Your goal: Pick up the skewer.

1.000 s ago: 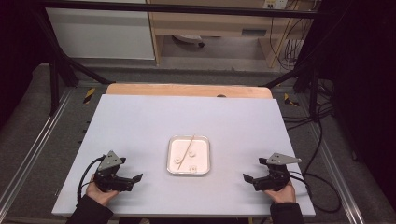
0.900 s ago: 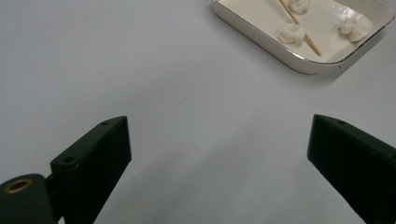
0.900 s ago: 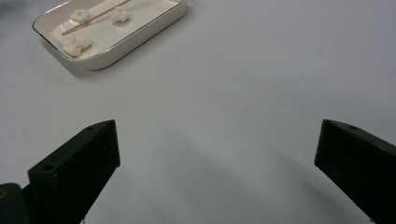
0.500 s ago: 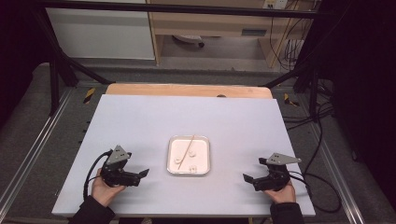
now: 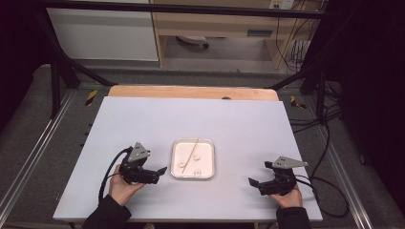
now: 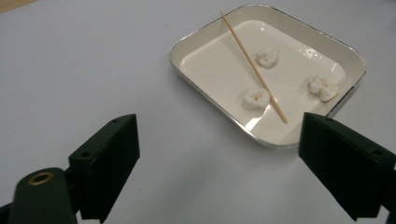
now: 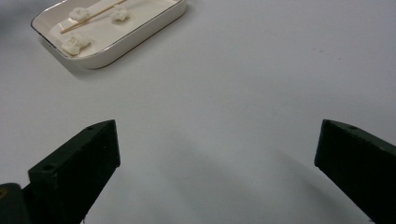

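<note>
A shallow white tray (image 5: 208, 144) with a silver rim sits in the middle of the table. In it lie a thin wooden skewer (image 6: 252, 67) and three small white puffy pieces (image 6: 256, 98). My left gripper (image 5: 160, 172) rests just left of the tray, open, with nothing between its jaws. The left gripper view has the tray (image 6: 210, 70) just ahead and to the right of the left gripper (image 6: 219, 140). My right gripper (image 5: 253, 182) stands open near the front right of the table, well apart from the tray (image 7: 135, 39). The right gripper (image 7: 217, 140) has only bare table between its jaws.
The white table top (image 5: 191, 114) ends in a wooden strip (image 5: 191, 91) at the back. Black frame posts (image 5: 59, 71) and cables (image 5: 329, 143) run along the sides, off the table.
My left gripper has moved right across the table, closer to the tray's left side. The right gripper and the tray's contents have stayed put.
</note>
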A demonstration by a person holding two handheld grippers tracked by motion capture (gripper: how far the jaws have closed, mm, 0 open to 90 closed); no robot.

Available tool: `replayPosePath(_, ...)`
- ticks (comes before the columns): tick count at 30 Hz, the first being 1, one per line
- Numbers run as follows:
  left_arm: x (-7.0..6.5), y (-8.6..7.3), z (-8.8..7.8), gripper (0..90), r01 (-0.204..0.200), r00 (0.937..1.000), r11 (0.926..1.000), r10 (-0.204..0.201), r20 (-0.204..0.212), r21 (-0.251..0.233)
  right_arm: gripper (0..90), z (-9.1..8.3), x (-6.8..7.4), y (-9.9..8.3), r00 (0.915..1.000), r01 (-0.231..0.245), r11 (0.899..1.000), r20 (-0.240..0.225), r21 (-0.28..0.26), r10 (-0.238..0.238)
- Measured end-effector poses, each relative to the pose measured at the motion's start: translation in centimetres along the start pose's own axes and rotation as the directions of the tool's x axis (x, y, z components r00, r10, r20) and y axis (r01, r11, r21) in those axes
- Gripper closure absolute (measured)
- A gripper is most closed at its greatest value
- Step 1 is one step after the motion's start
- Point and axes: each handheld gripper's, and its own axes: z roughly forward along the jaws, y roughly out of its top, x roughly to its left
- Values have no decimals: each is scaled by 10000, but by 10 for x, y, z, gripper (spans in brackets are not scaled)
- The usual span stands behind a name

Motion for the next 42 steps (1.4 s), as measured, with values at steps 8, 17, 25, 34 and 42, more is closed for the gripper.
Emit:
replayPosePath(8,-12,18,18,231,108,9999,9998,-109,109,153,9,1,0,0,10000,89,9999,4,47,-89)
replayPosePath(17,-22,32,42,321,441,9987,9979,-452,232,479,10,1,0,0,10000,53,10000,-5,34,-53)
replayPosePath(25,-31,39,58,453,554,9983,9967,-564,158,586,10,1,0,0,9999,126,9999,3,43,-126)
replayPosePath(34,-45,45,85,591,398,9992,9944,-399,-12,980,10,1,0,0,9999,110,9999,-23,45,-109)
replayPosePath(42,-48,45,97,729,475,9988,9900,-462,-131,1326,10,1,0,0,9999,137,9999,-42,9,-137)
